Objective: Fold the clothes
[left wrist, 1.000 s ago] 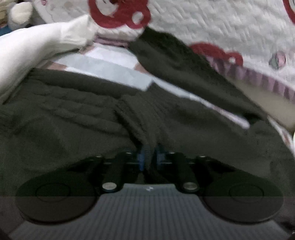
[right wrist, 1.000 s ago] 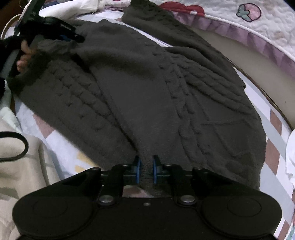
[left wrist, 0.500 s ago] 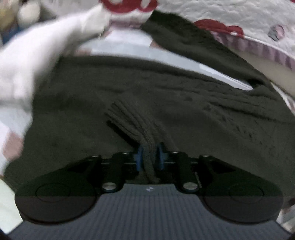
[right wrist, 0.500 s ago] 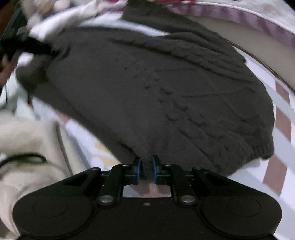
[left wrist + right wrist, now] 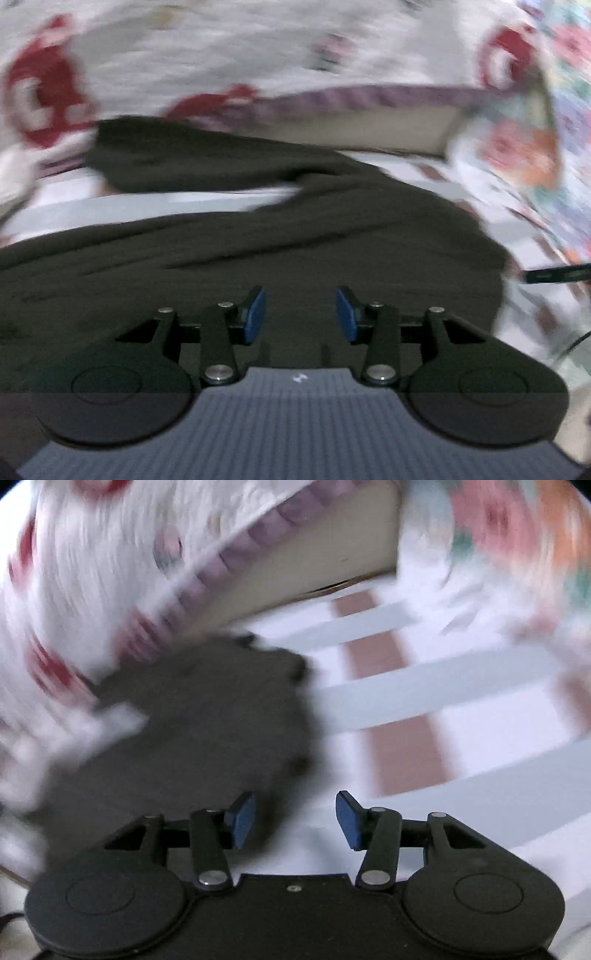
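Left wrist view: sweater (image 5: 258,258) lies on the bed (image 5: 147,206), unfinished; both tongs (image 5: 300,314) (image 5: 294,818) are opening, empty.

Dark grey knit sweater (image 5: 258,251) is lying spread across the bed's striped sheet (image 5: 461,686), which is showing pale blue, white and brown bands. In the left wrist view one sleeve (image 5: 177,158) is stretching away toward the bed's far edge, reaching the white quilt with red prints (image 5: 192,48), sheet showing between sleeve and body. In the right wrist view the sweater (image 5: 199,716) is bunching in a rounded heap, its edge meeting bare sheet. Both views are blurring; knit pattern unreadable.
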The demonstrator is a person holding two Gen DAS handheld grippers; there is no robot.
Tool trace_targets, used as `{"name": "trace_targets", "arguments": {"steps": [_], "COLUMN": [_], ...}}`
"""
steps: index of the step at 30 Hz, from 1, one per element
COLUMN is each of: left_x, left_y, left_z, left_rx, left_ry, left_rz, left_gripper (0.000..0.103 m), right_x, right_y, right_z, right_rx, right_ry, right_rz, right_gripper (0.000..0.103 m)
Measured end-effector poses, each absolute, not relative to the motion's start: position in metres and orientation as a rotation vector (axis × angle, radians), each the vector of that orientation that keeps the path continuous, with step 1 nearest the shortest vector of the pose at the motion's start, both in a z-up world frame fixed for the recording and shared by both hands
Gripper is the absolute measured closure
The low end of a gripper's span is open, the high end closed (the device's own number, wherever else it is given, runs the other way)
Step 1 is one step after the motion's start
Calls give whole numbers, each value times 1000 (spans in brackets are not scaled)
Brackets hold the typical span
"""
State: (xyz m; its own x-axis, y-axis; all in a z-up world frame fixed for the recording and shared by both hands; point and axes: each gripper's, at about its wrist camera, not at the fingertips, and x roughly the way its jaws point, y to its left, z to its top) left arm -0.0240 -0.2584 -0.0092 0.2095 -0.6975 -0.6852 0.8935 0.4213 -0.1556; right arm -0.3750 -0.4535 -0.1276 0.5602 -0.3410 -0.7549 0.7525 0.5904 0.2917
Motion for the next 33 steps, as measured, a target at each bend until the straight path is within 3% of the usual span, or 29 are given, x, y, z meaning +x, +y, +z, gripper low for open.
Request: {"name": "trace_targets", "arguments": {"steps": [3,11,15,22,23,24,25,33], "left_x": [-59,-119,-117,-107,-108,-110,-111,-82], "left_y": [-300,-397,-412,-437,-438,-438,-437,-417], "left_z": [-9,-23,-37,-68,-72,-75,-79,-84], "left_rx": [342,435,385,347,367,394,421,349], "left_ry": [784,839,899,1012,1019,1015,1010,1035], "left_rz": [-1281,-1533,-1592,-1530,-1520,-1504,-1487,-1389], "left_gripper": [53,50,50,49,60,80,85,89], "right_x": [-368,-354,-332,-293,-292,-293,-295,-352], "right_y": [-442,-493,-518,-520,-523,-526,-530,-532], "right_z": [-142,-163,-147,-100,-101,-102,-104,-140], "right_rx": [447,628,708,492,489,514,540,955], "right_ry": [781,610,511,537,550,552,554,487], "right_rz": [-727,-645,-577,-484,-490,-505,-519,-694], "right_gripper": [49,49,49,55,55,55,55,48]}}
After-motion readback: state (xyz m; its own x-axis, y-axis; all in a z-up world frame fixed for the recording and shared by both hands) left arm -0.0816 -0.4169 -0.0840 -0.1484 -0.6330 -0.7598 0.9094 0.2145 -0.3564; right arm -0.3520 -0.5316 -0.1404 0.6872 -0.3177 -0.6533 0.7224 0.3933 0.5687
